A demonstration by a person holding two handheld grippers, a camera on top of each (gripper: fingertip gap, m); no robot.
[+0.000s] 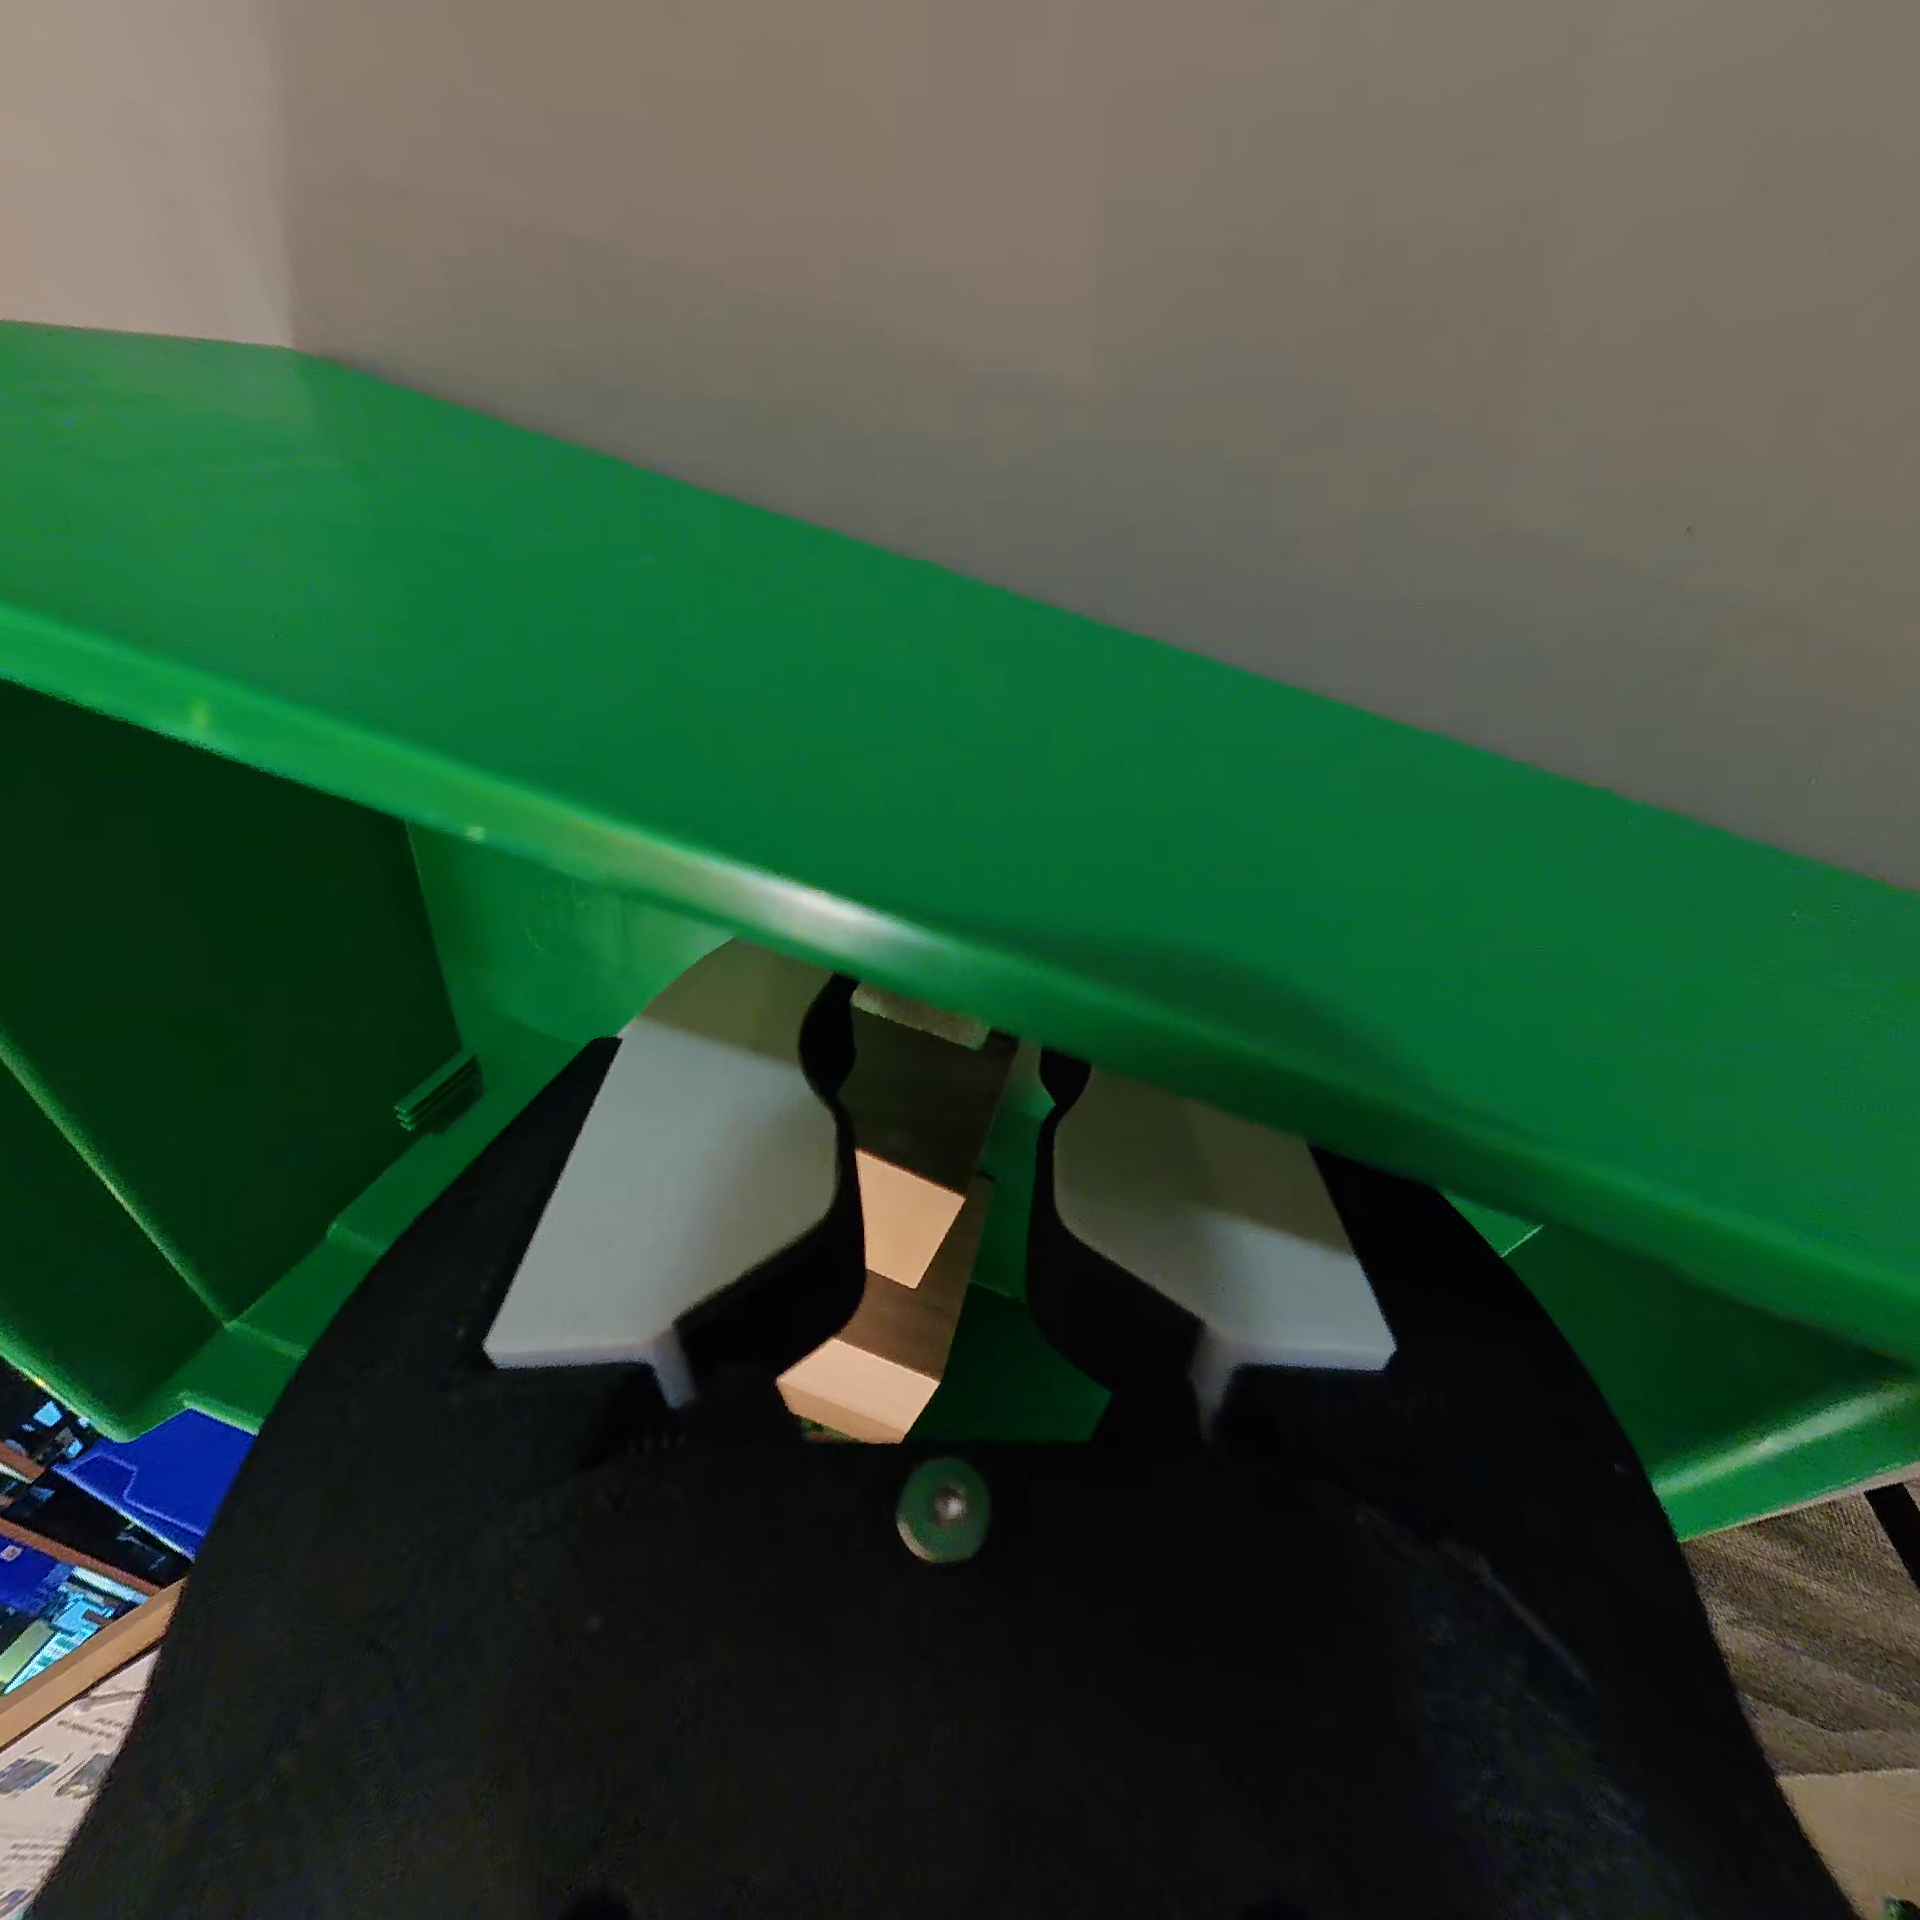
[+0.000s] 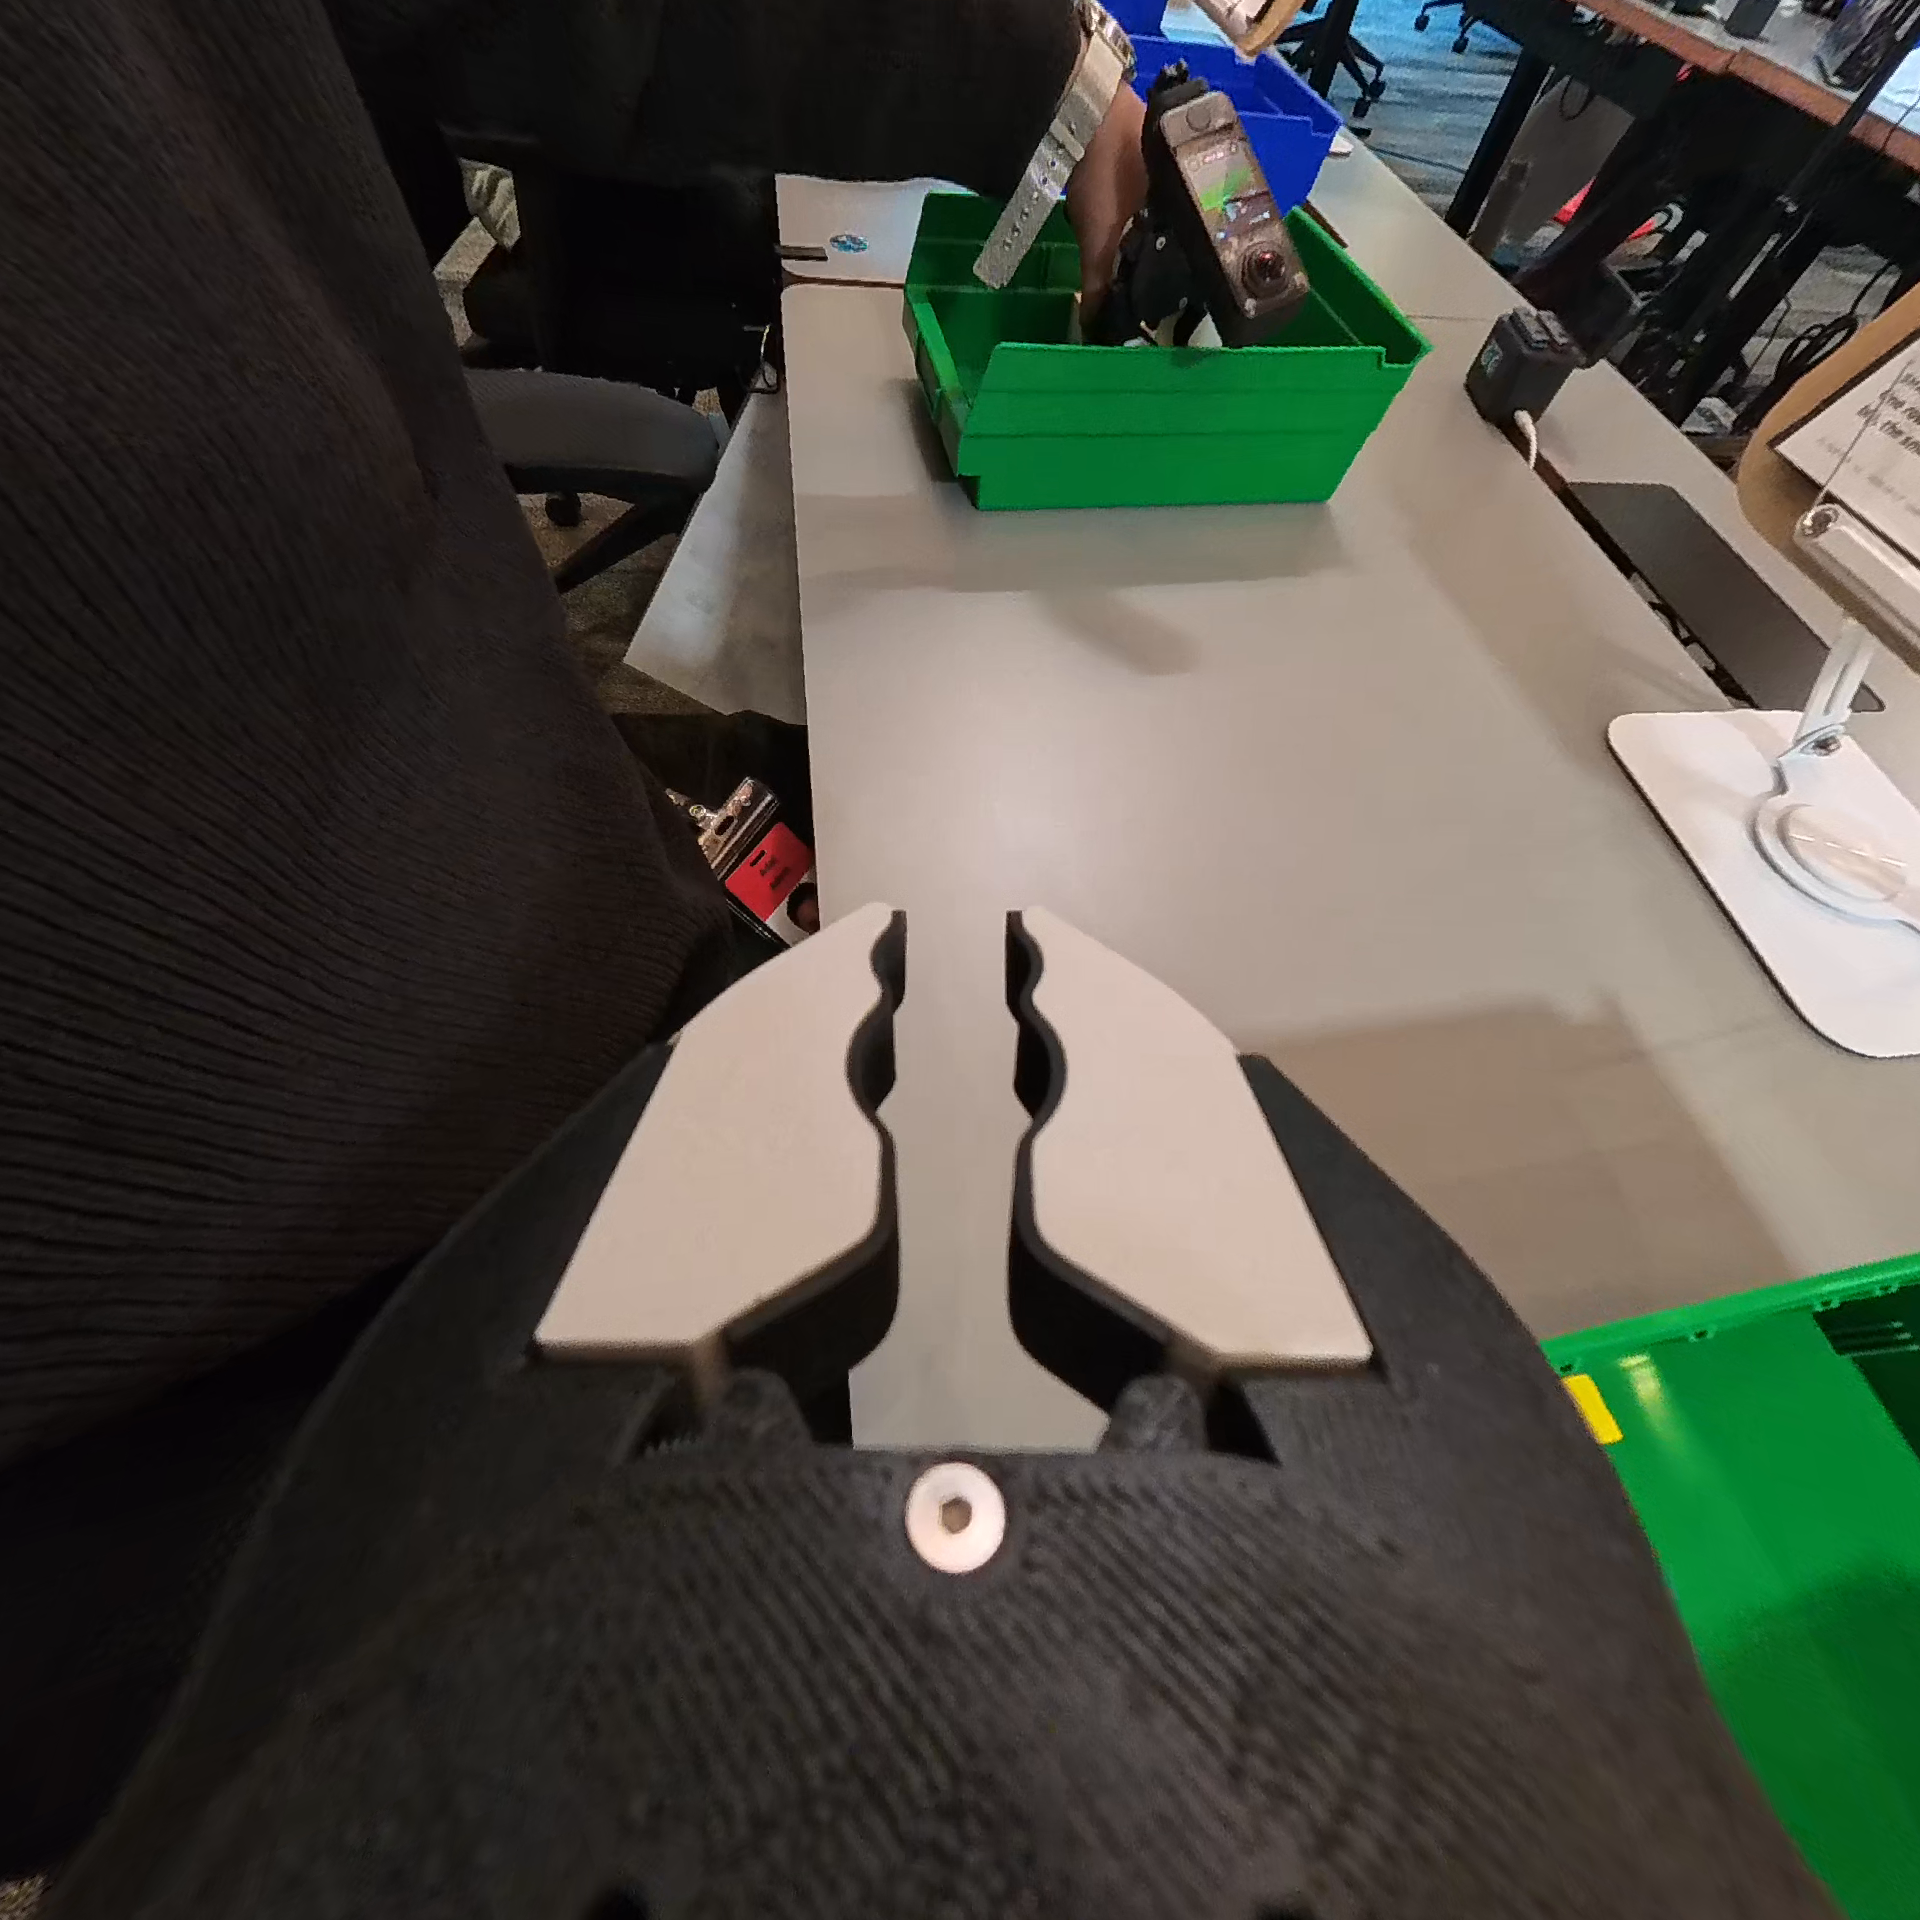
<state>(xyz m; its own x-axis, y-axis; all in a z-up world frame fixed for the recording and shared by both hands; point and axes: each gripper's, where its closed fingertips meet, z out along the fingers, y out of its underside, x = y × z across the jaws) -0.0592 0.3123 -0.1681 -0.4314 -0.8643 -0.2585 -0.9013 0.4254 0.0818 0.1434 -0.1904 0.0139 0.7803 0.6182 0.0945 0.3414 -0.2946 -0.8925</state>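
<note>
Wooden block [image 1: 902, 1236]: stepped, pale; sits between fingers of our left tool [image 1: 940, 1049], inside green bin [image 1: 935, 748]. Jaws narrow; we cannot tell if they pinch block. Our right tool [image 2: 954, 930] hovers over grey desk [image 2: 1195, 831], slightly parted, holding nothing. Second green bin [image 2: 1766, 1558] beside it.
</note>
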